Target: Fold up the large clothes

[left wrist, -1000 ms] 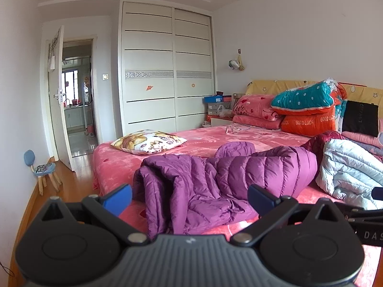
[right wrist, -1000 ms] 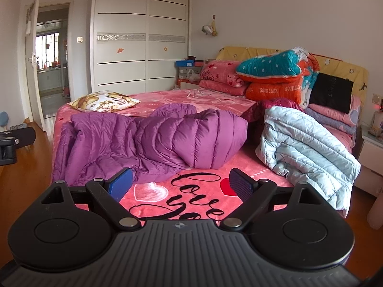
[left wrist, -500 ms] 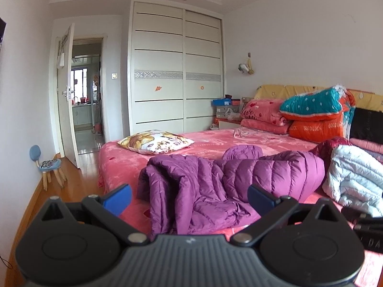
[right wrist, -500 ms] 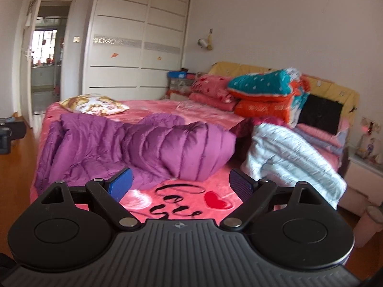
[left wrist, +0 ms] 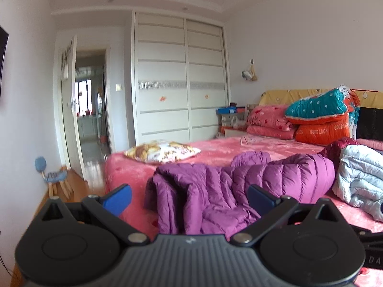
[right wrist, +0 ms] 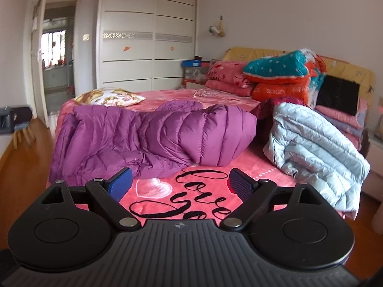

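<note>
Both cameras tipped upward over that second, away from the purple jacket [right wrist: 153,138] on the bed [right wrist: 215,100]. Left hand-held gripper [left wrist: 189,197] and right hand-held gripper [right wrist: 180,183] hung spread apart, empty; folding looked unstarted.

Left claw [left wrist: 189,197] raised and pulled back from the purple down jacket [left wrist: 239,191], more ceiling now in view. Right claw [right wrist: 180,184] swung briefly right, then back.

Bed [right wrist: 215,150] with pink "love" blanket. On it: crumpled purple down jacket [right wrist: 153,141] across the middle, light blue down jacket [right wrist: 311,148] beside it, patterned pillow [right wrist: 110,96] at far corner, folded quilts [right wrist: 275,76] stacked at headboard.
</note>
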Demonstrator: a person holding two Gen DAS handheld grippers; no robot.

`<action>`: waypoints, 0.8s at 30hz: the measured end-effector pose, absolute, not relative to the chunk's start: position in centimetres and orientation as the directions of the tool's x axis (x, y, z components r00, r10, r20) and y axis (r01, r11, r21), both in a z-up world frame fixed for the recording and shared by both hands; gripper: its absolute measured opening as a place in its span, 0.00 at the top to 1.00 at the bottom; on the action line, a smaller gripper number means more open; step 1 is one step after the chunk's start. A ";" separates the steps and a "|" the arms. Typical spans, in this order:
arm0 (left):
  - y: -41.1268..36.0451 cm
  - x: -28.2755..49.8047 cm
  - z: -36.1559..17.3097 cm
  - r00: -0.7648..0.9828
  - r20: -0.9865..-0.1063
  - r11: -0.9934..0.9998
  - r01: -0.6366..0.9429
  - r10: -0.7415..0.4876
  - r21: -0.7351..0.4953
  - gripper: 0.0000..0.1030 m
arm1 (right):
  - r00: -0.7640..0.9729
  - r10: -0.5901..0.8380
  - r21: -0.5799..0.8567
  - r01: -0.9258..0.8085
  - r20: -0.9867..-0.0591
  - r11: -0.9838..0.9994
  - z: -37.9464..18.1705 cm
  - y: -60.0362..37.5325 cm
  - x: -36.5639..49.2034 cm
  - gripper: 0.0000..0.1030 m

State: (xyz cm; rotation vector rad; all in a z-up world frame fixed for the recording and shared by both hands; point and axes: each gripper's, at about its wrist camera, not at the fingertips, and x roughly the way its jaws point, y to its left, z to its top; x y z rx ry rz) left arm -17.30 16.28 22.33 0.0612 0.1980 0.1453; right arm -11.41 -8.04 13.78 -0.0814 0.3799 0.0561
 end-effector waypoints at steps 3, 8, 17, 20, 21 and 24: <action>16.1 -17.1 21.9 0.975 -0.188 0.992 -0.106 0.118 0.070 0.01 | 0.926 0.018 -0.101 -0.060 -0.376 0.993 13.5 -7.8 -11.3 0.00; 15.5 -16.6 21.0 0.974 -0.193 0.991 -0.100 0.117 0.094 0.01 | 0.924 -0.012 -0.062 -0.013 -0.381 0.998 12.9 -8.8 -10.9 0.00; 14.1 -14.9 17.8 0.940 -0.329 0.990 -0.048 0.091 0.135 0.01 | 0.905 -0.040 -0.037 0.027 -0.424 0.999 8.8 -11.0 -9.1 0.00; 14.0 -14.5 16.7 0.930 -0.350 0.989 -0.064 0.108 0.134 0.01 | 0.904 -0.044 -0.034 0.033 -0.426 0.999 8.2 -11.3 -8.8 0.00; 14.1 -14.3 16.3 0.926 -0.360 0.989 -0.073 0.114 0.127 0.01 | 0.903 -0.039 -0.024 0.032 -0.427 0.999 7.9 -11.6 -8.7 0.00; 14.2 -13.6 15.3 0.912 -0.393 0.991 -0.086 0.121 0.103 0.01 | 0.902 -0.030 0.000 0.033 -0.431 0.999 7.1 -12.4 -8.2 0.00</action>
